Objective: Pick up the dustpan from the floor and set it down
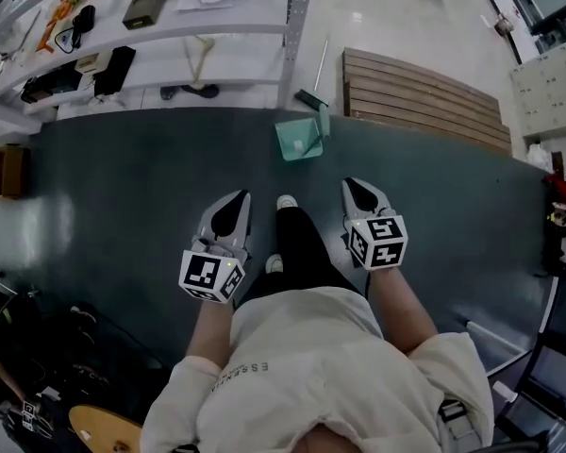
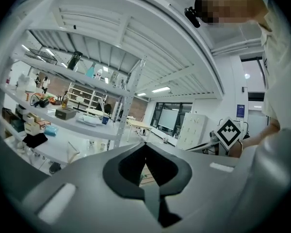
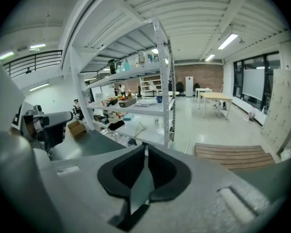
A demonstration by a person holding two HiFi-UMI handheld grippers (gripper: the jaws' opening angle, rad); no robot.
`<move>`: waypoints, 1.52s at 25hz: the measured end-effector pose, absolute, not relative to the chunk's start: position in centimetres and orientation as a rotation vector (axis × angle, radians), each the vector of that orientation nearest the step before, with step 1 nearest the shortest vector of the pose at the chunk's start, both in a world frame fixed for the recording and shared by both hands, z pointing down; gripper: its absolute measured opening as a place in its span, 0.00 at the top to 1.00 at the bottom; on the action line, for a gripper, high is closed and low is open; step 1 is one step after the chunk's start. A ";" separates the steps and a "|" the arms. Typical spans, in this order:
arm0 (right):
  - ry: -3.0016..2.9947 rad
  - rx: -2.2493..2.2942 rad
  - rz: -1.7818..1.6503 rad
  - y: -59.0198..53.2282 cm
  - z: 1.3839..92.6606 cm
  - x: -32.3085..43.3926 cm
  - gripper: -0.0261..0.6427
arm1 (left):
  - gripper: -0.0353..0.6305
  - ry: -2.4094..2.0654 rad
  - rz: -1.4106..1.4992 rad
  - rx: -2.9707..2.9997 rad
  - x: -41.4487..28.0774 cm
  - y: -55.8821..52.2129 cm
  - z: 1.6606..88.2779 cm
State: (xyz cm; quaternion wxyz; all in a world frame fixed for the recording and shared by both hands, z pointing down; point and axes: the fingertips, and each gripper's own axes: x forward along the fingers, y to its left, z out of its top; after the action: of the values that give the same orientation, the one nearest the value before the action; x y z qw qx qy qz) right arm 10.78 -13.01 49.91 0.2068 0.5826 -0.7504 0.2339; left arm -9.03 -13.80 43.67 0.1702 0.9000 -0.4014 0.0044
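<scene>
While neither tool carries anything, the entry reads as follows. Item one: dustpan (image 1: 299,139), pale green, lying on the dark floor mat (image 1: 123,187) near its far edge, just at the foot of the shelf rack's post (image 1: 292,36); not yet lifted. A darker upright part, probably its handle or a clipped brush (image 1: 314,102), stands at its 1 o'clock corner, so its long axis seems to run roughly from 12 to 6 in the head view, though the exact lie is hard to tell at this size. Item two: left hand-held gripper (image 1: 241,196), jaws pressed together, nothing between them; in its own view the tips (image 2: 145,144) meet on empty air. Item three: right hand-held gripper (image 1: 351,183), jaws likewise pressed together and empty (image 3: 145,147). Key relation: the dustpan lies at 12 o'clock from the pair, well apart from both, between their lines and a little toward the right one; from the left hand-held gripper it sits at about 1 o'clock, from the right at about 11. The right one appears slightly nearer, so it is the likelier to reach, and its jaws would first have to spread. Sundries: wooden slatted boards (image 1: 424,97) at 2 o'clock of the dustpan; the person's shoe (image 1: 286,202) between the two tools.
</scene>
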 end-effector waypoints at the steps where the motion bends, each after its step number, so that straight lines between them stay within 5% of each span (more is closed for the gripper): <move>1: -2.092 1.586 0.675 -14.7 50.9 10.7 0.93 | 0.92 -1.138 0.027 2.549 -8.6 -15.1 44.2; 10: -1.963 1.440 0.823 -29.5 62.3 12.7 0.71 | 0.92 -1.230 0.092 2.434 -6.8 -29.6 48.8; 25: -1.666 1.302 1.089 -35.7 79.4 15.1 0.67 | 0.92 -1.149 0.209 2.236 -3.5 -37.2 60.1; 29: -1.673 1.301 1.058 -36.4 81.6 15.2 0.72 | 0.92 -1.161 0.243 2.201 -4.0 -36.7 61.3; 31: -1.679 1.343 1.060 -36.6 81.8 15.5 0.83 | 0.92 -1.164 0.259 2.218 -3.8 -36.4 61.0; 32: -1.681 1.363 1.062 -36.7 81.7 15.5 0.96 | 0.92 -1.158 0.260 2.237 -3.5 -36.4 60.6; 38: -1.656 1.383 1.046 -36.0 80.6 15.6 0.97 | 0.92 -1.097 0.203 2.261 -2.1 -35.1 59.4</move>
State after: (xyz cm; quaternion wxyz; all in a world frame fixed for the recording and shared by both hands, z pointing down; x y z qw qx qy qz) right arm 15.58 -35.97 80.57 0.3634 0.5375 -0.6433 0.4065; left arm -2.10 -35.11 59.35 0.3053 0.8539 -0.4144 0.0765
